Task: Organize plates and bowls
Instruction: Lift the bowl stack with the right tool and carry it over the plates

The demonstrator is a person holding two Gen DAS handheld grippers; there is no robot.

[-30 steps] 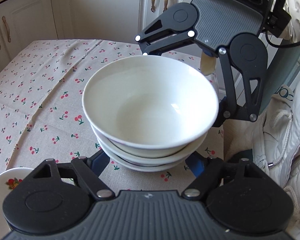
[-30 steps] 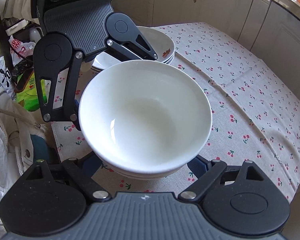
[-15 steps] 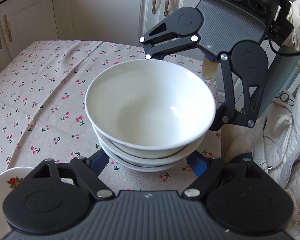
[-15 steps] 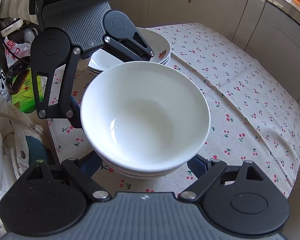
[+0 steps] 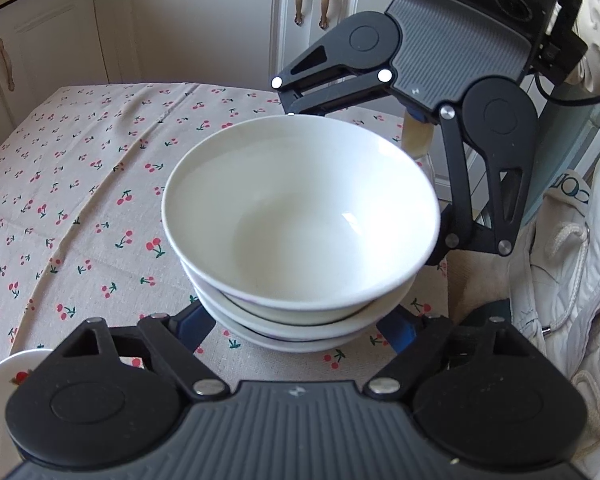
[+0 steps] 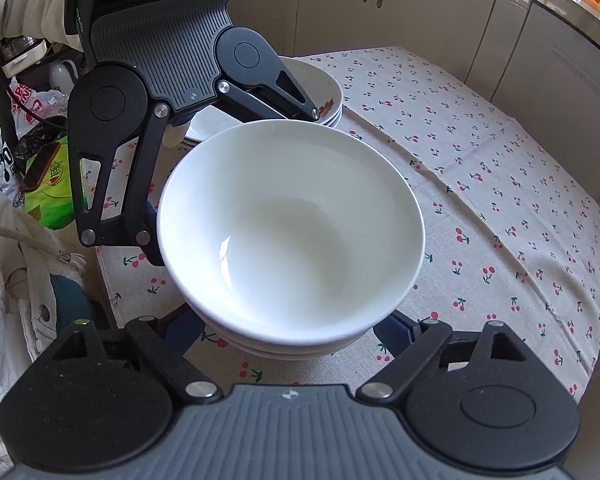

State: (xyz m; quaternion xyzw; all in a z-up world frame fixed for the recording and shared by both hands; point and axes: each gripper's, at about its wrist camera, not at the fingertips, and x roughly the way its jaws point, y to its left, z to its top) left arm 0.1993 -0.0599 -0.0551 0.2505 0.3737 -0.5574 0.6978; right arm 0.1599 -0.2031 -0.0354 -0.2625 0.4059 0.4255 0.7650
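Little has changed over the last second. The stack of white bowls sits at the same spot on the cherry-print tablecloth, near its right edge, and neither of my tools has shifted against it. The one difference is in my left gripper: its jaws have just been opening, and its blue fingers now stand a touch wider on either side of the lowest bowl. The stack is between them and rests on the cloth, so I read this tool as released.

My right gripper faces the left one from the far side of the stack, and its jaws flank the bowls the same way. Its fingertips run in under the rims and are hidden. I cannot tell whether they press on the bowls or merely stand beside them.

Each view shows something the other does not. The right wrist view shows a pile of plates with a red fruit print on the cloth just behind the left tool. It also shows a green bag off the table on that side. In the left wrist view only the rim of one plate peeps in at the near left corner. That view shows the white cupboard doors beyond the table and a white jacket at the right.
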